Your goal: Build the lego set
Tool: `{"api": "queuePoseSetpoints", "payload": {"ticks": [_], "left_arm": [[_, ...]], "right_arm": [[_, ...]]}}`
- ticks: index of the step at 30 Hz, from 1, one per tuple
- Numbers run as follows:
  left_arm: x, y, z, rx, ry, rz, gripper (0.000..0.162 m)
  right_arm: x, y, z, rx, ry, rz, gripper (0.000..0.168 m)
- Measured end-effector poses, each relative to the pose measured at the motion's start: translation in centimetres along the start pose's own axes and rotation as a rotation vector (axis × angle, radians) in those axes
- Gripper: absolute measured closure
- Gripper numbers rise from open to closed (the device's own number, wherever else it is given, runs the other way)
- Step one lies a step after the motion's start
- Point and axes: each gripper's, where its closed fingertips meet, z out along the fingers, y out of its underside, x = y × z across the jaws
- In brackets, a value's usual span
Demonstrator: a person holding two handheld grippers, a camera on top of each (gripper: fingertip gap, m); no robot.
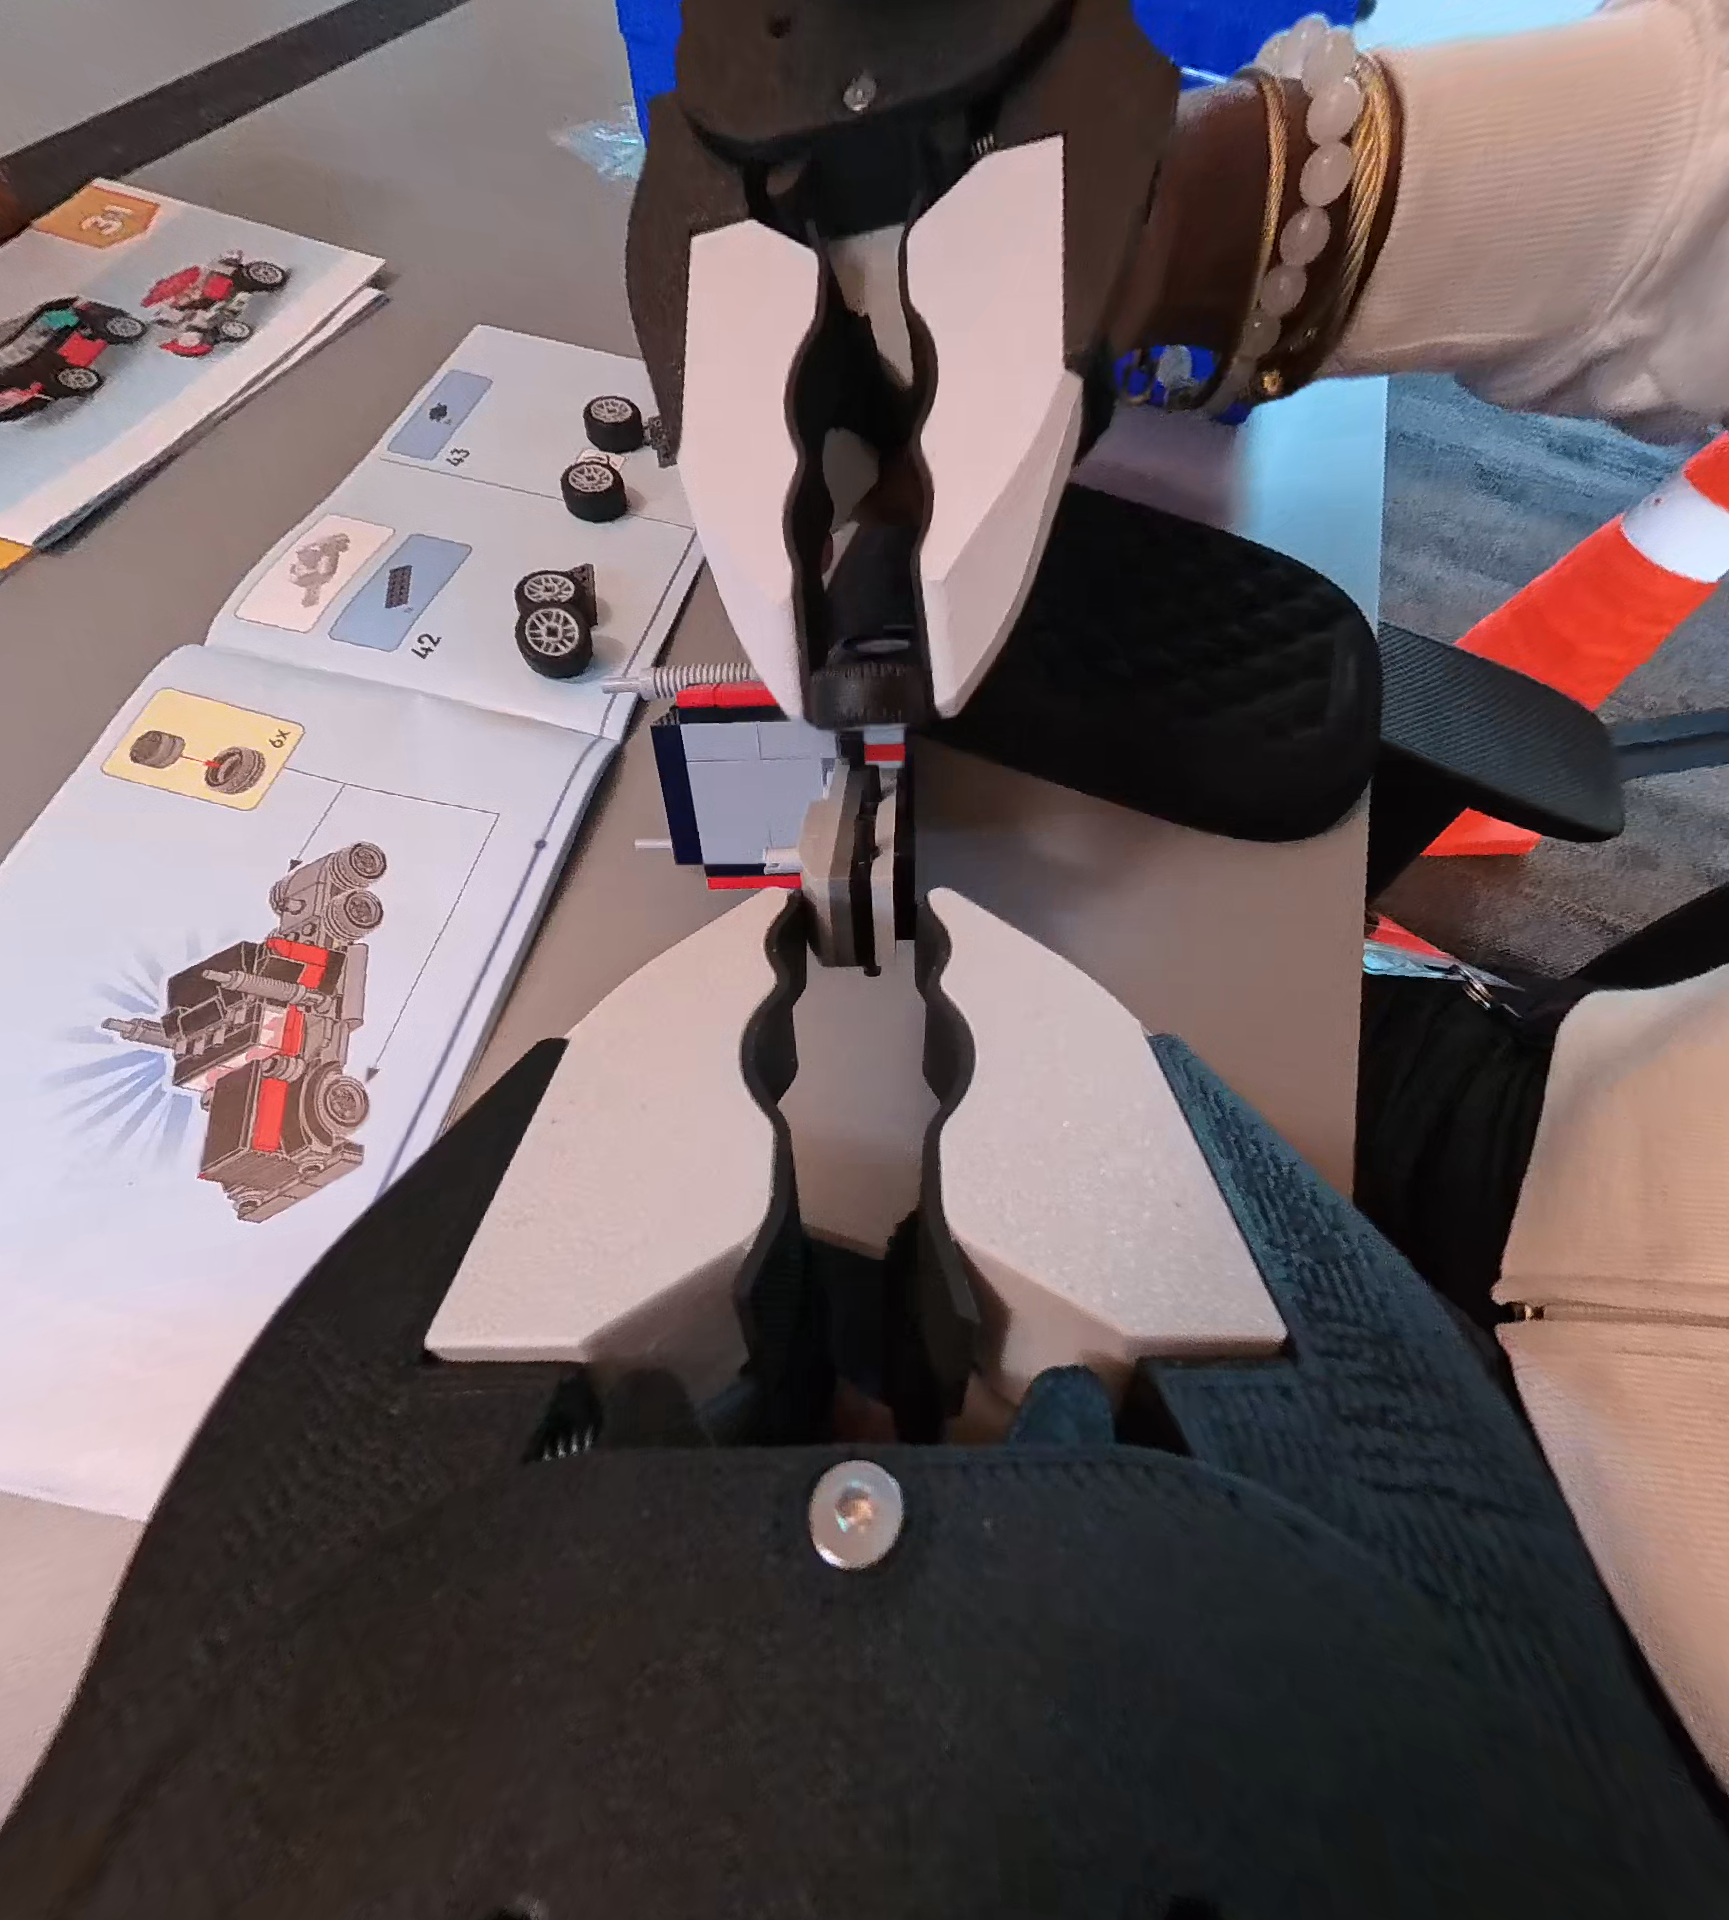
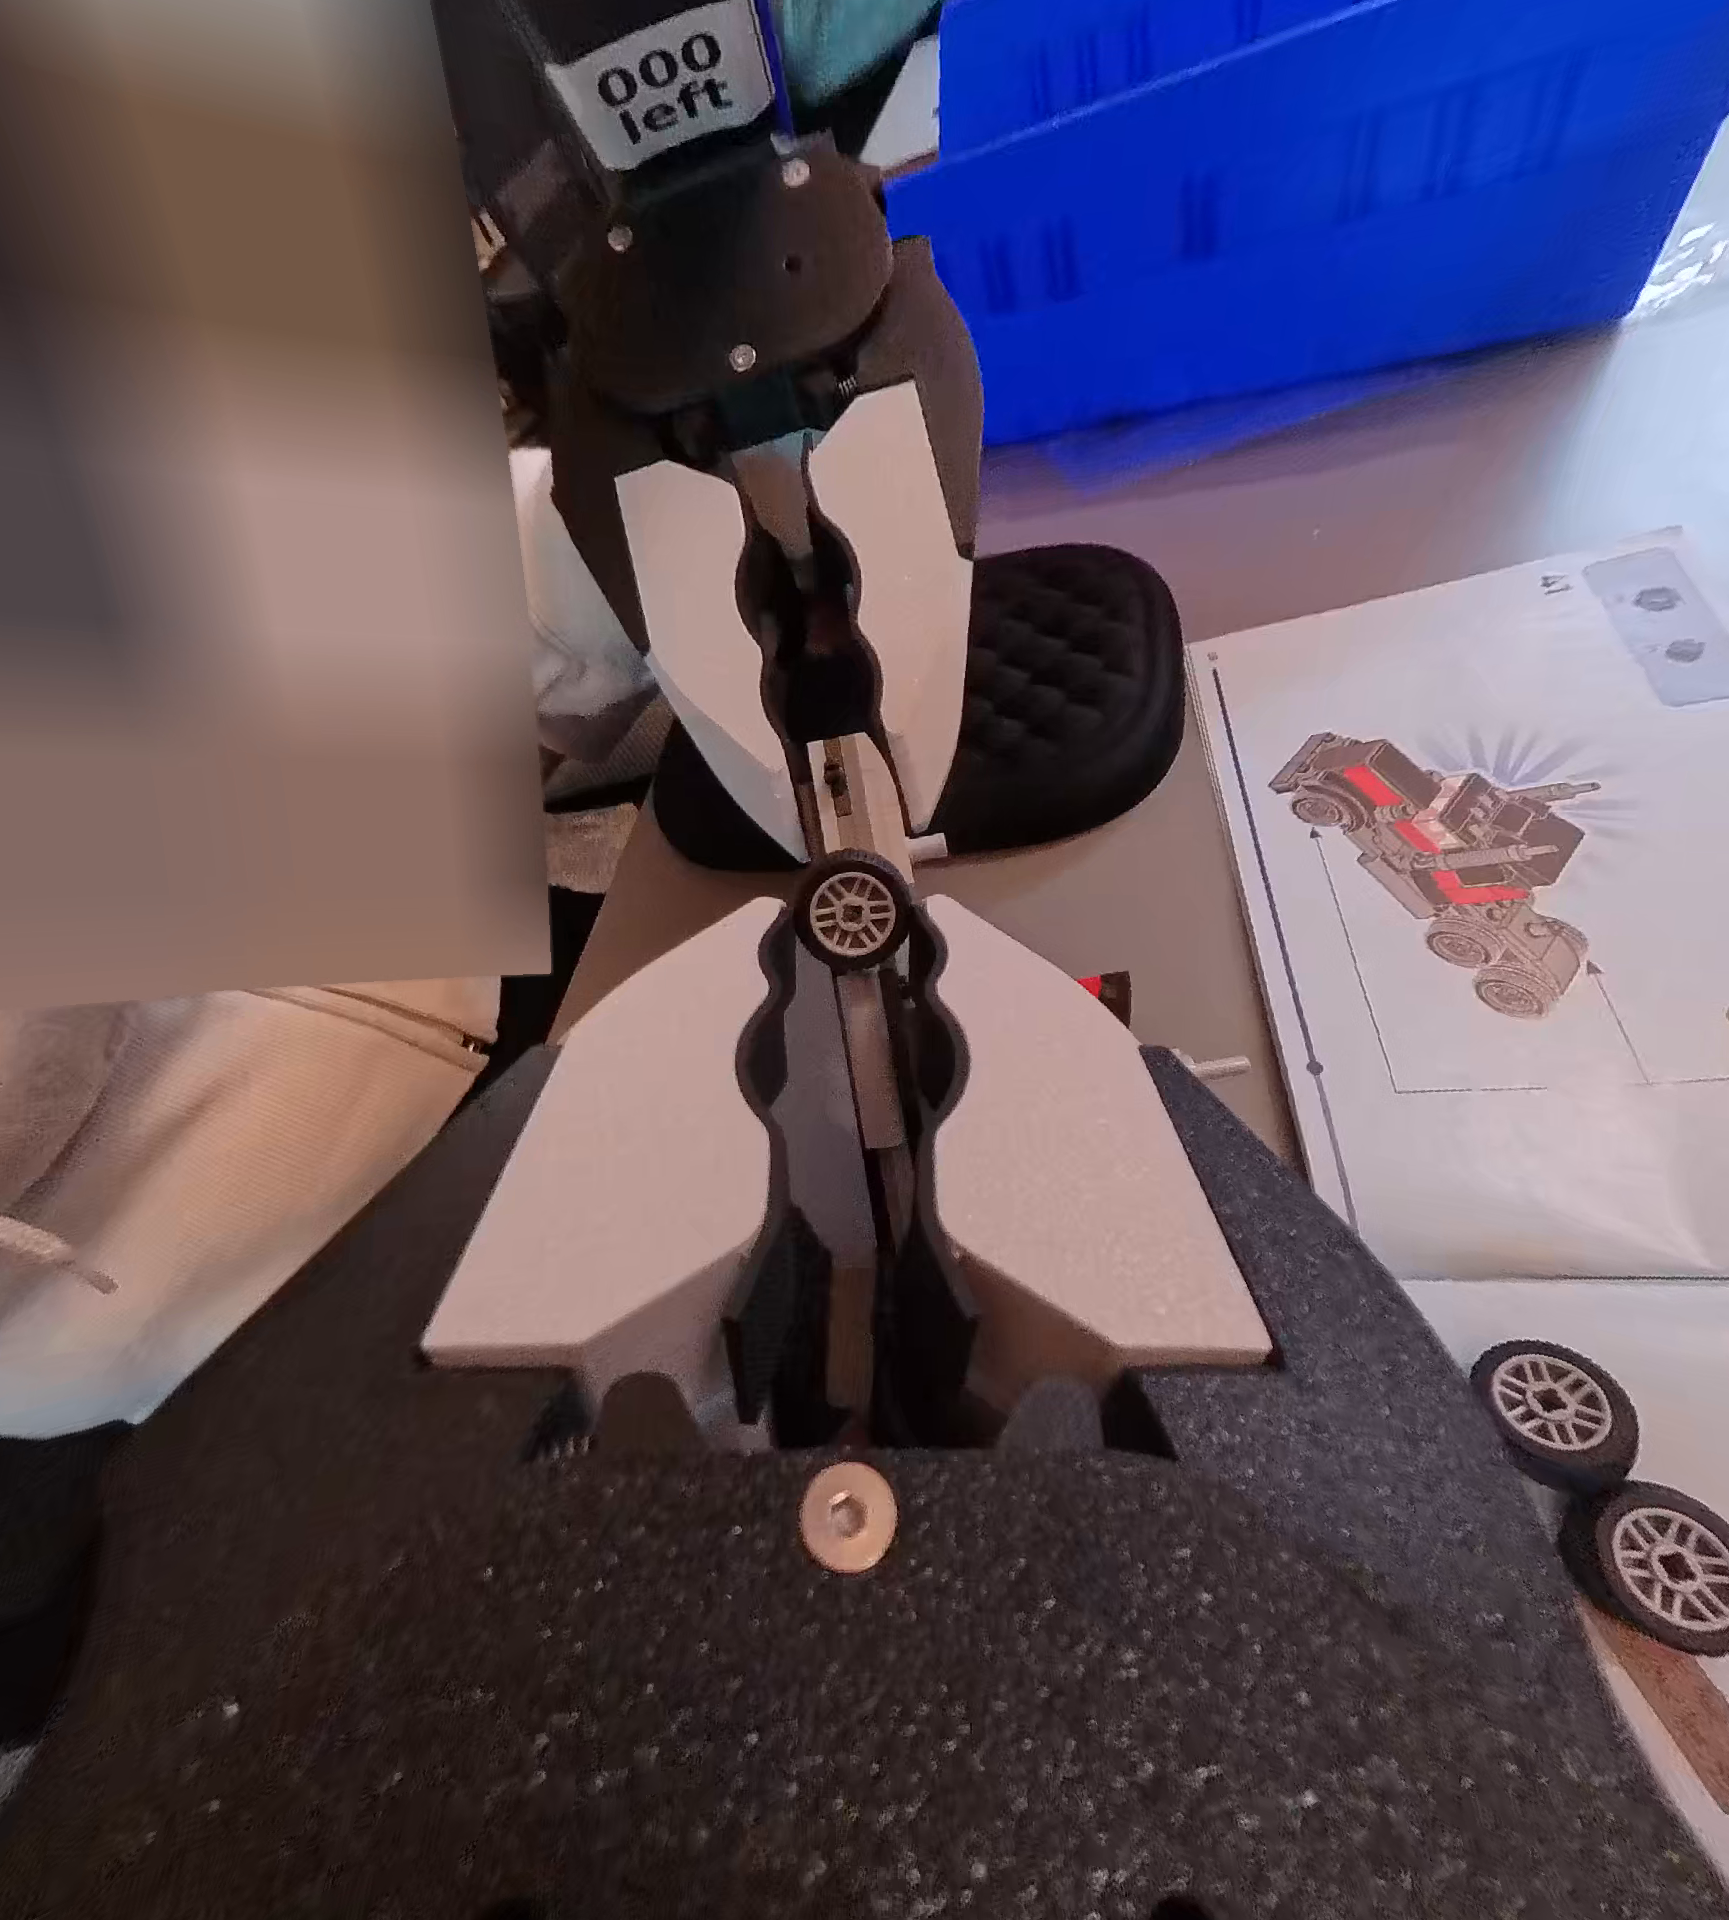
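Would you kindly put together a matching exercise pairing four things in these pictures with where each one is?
Things:
1. wheel
2. truck body
3. loose wheels
4. blue bin

Places:
A. lying on the open instruction booklet
B. pinched at the right gripper tips
C. standing on the table beyond the booklet
D. held by the left gripper

Pairs: 1-B, 2-D, 3-A, 4-C

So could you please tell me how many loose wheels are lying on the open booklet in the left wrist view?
4: two single wheels near the far edge of the booklet, and a touching pair closer in. Others may be hidden behind the right gripper, which holds another wheel.
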Motion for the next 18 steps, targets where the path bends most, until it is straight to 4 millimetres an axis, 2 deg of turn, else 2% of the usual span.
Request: {"api": "queuePoseSetpoints", "payload": {"ticks": [3, 18], "left_arm": [[0.04, -0.26, -0.02, -0.014, -0.005, 0.017, 0.142], [0.01, -1.05, -0.08, -0.013, -0.005, 0.018, 0.142]], "right_arm": [[-0.17, -0.56, -0.38, 0.05, -0.014, 0.001, 0.148], [-0.16, -0.16, -0.05, 0.017, -0.026, -0.013, 0.148]]}}
